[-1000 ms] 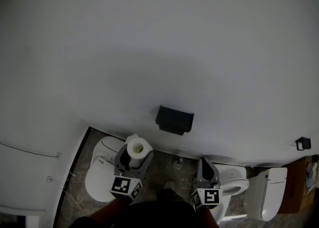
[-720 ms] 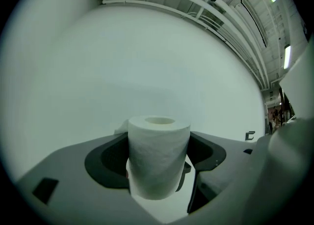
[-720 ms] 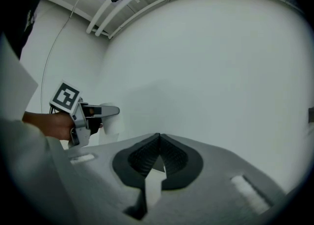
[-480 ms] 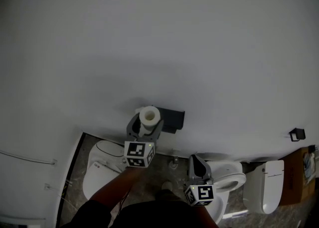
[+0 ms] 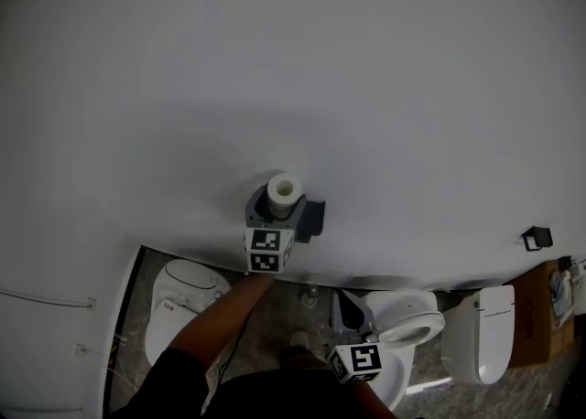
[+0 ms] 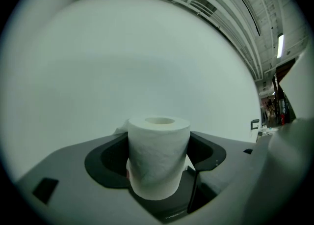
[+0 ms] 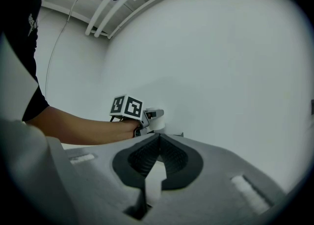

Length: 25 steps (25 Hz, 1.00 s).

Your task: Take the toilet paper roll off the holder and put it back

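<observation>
A white toilet paper roll (image 5: 284,190) stands upright between the jaws of my left gripper (image 5: 275,209), which is shut on its sides. In the left gripper view the roll (image 6: 158,155) fills the gap between the dark pads, with the white wall behind. The black holder (image 5: 314,217) is fixed to the wall just right of the roll, partly hidden by the gripper. My right gripper (image 5: 351,315) hangs lower, over the floor, its jaws shut with nothing in them. The right gripper view shows its tips (image 7: 158,136) meeting, with the left gripper (image 7: 148,121) and the roll (image 7: 158,122) beyond.
Three white toilets stand on the floor below: one at the left (image 5: 183,303), one under the right gripper (image 5: 407,316), one at the right (image 5: 481,335). A small black bracket (image 5: 534,238) is on the wall at the right. A brown box (image 5: 554,312) stands at the far right.
My left gripper has risen with the roll from low over the left toilet up to the wall beside the holder. The right gripper has stayed low, shifting slightly left.
</observation>
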{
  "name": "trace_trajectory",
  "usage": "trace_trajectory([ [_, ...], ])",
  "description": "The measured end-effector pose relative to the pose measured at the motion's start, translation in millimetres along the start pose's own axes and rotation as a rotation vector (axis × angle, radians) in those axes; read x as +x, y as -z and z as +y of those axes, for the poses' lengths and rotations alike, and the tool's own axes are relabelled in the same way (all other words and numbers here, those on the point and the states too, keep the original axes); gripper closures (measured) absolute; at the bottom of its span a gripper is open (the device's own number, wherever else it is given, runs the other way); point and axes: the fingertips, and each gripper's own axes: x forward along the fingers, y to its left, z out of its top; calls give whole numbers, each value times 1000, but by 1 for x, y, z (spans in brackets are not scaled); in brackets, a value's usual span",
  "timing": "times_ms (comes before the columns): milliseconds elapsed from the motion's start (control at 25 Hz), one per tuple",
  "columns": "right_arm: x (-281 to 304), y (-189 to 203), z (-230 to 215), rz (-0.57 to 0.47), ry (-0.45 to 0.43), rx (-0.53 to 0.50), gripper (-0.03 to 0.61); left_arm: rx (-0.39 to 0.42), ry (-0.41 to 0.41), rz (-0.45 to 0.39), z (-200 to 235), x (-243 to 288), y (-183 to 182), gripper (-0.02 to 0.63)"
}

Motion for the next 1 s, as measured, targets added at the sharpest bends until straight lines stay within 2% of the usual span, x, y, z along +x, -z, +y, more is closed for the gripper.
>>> trace_trajectory([
  [440, -10, 9, 2, 33, 13, -41, 580, 0, -22, 104, 5, 12, 60, 250],
  [600, -14, 25, -1, 66, 27, -44, 580, -1, -4, 130, -1, 8, 55, 249],
  [800, -22, 36, -3, 87, 34, -20, 580, 18, -42, 84, 5, 11, 62, 249],
  [1000, -28, 35, -3, 94, 41, -33, 580, 0, -27, 98, 3, 8, 59, 226],
])
